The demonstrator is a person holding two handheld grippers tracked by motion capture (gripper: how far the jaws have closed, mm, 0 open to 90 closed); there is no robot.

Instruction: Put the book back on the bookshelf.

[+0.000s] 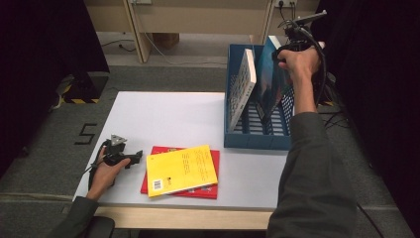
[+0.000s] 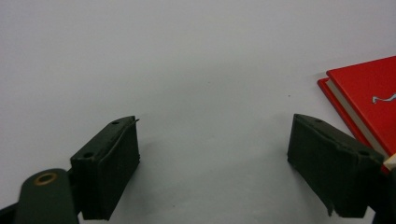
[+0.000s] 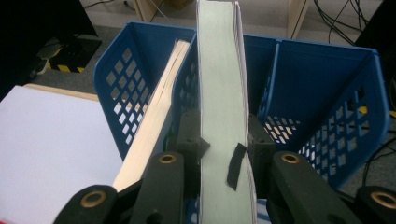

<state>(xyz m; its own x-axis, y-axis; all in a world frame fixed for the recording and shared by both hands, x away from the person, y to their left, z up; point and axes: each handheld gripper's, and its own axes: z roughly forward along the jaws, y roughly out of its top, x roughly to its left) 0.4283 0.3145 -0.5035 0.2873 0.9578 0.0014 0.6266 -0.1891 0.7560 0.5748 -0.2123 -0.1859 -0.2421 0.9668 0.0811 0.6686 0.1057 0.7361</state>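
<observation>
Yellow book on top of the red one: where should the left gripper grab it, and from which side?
Grip the yellow book at its left edge, coming in level from the left, where the open left gripper already rests on the table. The book lies flat on the red book and seems to overhang it there, so one jaw could probably slip underneath. Its right side sits flush on red.

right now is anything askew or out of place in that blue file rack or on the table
Slightly. In the blue plastic slotted file rack, the white-covered book leans against a divider rather than upright. The blue-covered book is tilted too, clamped in the right gripper. On the white table, the yellow book lies skewed on the red book.
</observation>
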